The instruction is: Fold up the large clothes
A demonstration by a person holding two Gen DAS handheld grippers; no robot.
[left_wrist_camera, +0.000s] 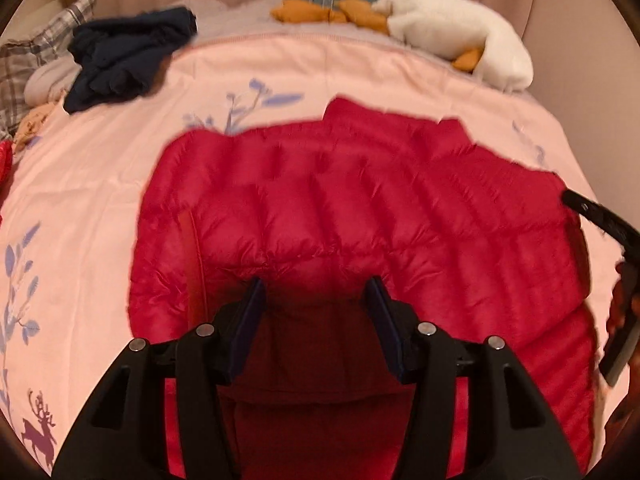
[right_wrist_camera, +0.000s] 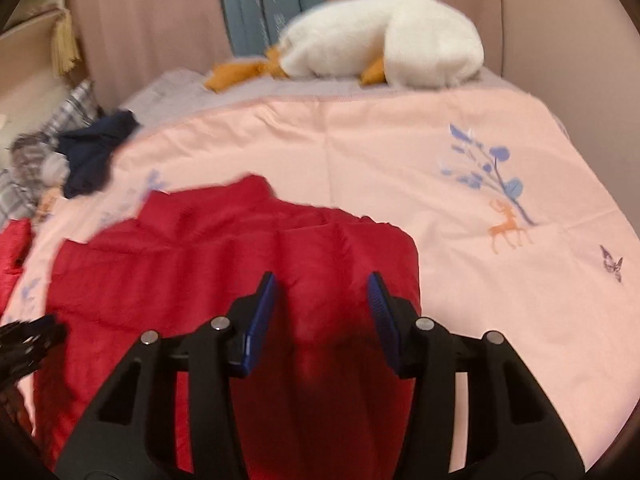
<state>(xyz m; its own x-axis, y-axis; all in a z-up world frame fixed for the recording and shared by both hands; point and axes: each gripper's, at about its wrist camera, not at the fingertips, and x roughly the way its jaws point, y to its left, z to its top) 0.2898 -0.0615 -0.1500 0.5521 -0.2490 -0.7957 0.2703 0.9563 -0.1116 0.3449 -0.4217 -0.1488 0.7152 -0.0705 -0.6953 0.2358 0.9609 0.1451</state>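
Note:
A red quilted puffer jacket [left_wrist_camera: 360, 208] lies spread on a pink bedspread [left_wrist_camera: 100, 208]. My left gripper [left_wrist_camera: 316, 292] is open and empty, hovering over the jacket's near part. In the right wrist view the same jacket [right_wrist_camera: 200, 272] lies left of centre. My right gripper [right_wrist_camera: 322, 288] is open and empty above the jacket's right edge. The right gripper's body shows at the right edge of the left wrist view [left_wrist_camera: 600, 216]. The left gripper shows blurred at the left edge of the right wrist view [right_wrist_camera: 24, 340].
A dark navy garment [left_wrist_camera: 124, 56] lies at the far left of the bed beside plaid cloth [left_wrist_camera: 24, 60]. A white plush goose [right_wrist_camera: 384, 44] with orange feet lies at the bed's far edge. Beige curtains [right_wrist_camera: 152, 20] hang behind. More red fabric [right_wrist_camera: 12, 256] lies at the left.

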